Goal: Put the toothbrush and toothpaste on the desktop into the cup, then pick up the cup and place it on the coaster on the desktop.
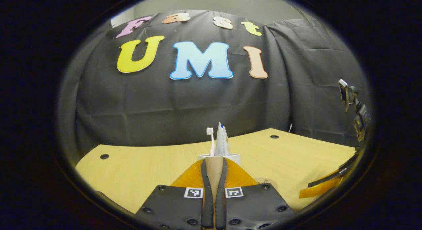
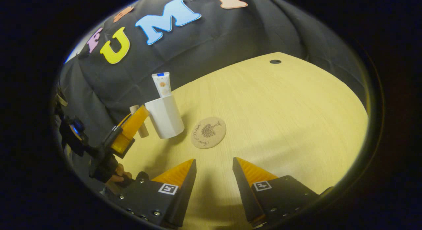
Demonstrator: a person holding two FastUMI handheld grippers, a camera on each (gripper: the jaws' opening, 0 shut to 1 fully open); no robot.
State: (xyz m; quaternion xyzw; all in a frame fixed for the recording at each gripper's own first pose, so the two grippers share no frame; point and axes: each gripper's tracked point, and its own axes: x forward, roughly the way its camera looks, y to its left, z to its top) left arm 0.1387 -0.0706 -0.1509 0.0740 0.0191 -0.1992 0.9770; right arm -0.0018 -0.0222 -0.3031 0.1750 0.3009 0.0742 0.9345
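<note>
Left gripper view is showing the left gripper (image 1: 214, 177) pinching the wooden handle (image 1: 214, 170) of the cup (image 1: 234, 157) at lower centre of the frame, with the toothbrush (image 1: 210, 137) and toothpaste (image 1: 222, 141) standing inside it. Judging from this, the handle is offering a thin hold, so the loaded cup may be swinging or tipping if moved quickly, and the tall toothpaste could be toppling out. Right gripper view is adding what the other is lacking: the coaster (image 2: 208, 132) is lying on the desktop (image 2: 280, 108) just beside the cup (image 2: 165, 116), at frame centre, so a misjudged landing could be leaving the cup half off it. The right gripper (image 2: 214, 165), fingers spread apart, is hovering with nothing between them at the bottom of that frame.
</note>
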